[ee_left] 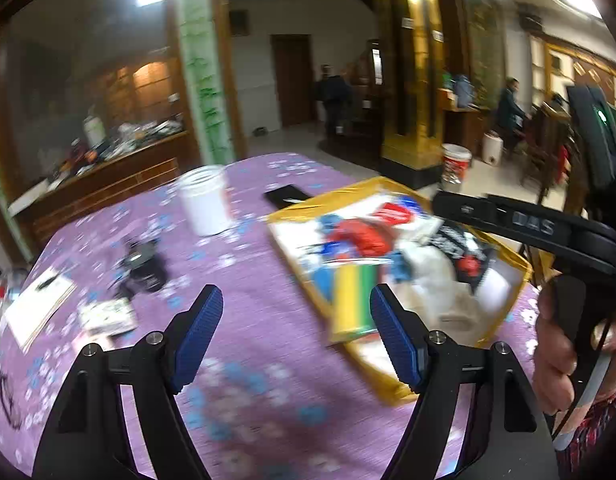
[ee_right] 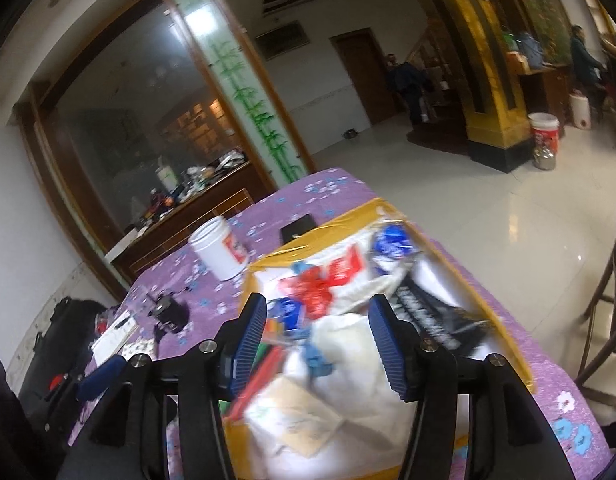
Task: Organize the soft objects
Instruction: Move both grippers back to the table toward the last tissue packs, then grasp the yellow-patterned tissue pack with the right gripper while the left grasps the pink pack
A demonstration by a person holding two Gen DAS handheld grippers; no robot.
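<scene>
Hovering over the purple floral cloth (ee_left: pixel 248 280), left gripper (ee_left: pixel 296 312) gaped wide w/ nothing in it. Right gripper (ee_right: pixel 318 320), jaws apart & empty, hung above the yellow box (ee_right: pixel 504 320) of soft bags, center-right of frame; white jar (ee_right: pixel 222 254) upper left.

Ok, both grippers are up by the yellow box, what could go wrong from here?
The yellow box is heaped, so a blind grab by the right gripper, its jaws apart over the pile, may drag out several items. The white jar stands open near the box and could be tipped. Both views are blurred, so aim is uncertain.
</scene>
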